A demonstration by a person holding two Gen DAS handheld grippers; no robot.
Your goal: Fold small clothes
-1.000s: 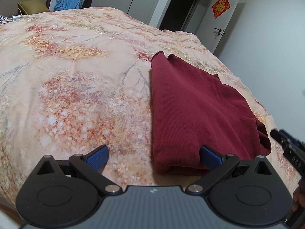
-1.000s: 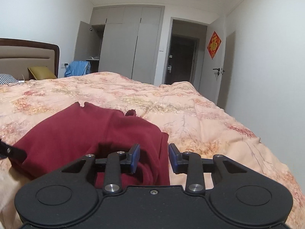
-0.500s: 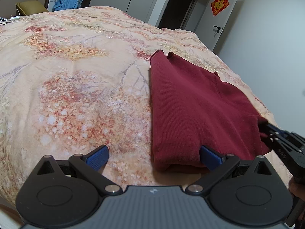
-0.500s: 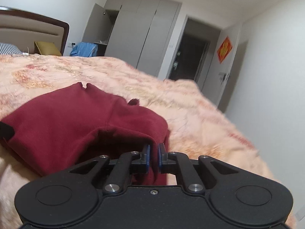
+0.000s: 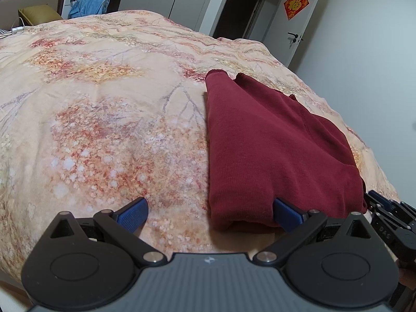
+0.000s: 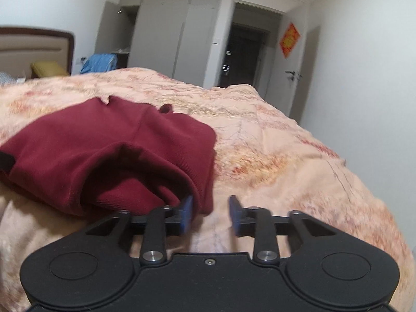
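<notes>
The right gripper (image 6: 210, 213) has just let go: half a second ago its blue pads were pinched tight on the near corner of the dark red garment (image 6: 109, 153), and now the jaws have been opening and stand apart, with only bedspread (image 6: 286, 156) showing between them. The cloth's loose corner lies just to the left of its left pad, humped up in a soft roll, not pressed flat. The tool has also dropped a little lower towards the bed. I take that as the fold on this side being laid down, though the hump may want smoothing.

The left gripper (image 5: 210, 213) has not stirred; it sits spread wide and empty, its right pad touching the garment's near edge, its left pad over bare bedspread. The garment (image 5: 273, 150) stretches away ahead and to its right, folded into a long strip.

The only writing I can see is a gold character on the red diamond decoration (image 5: 296, 3) on the far door, which I can't read with certainty
</notes>
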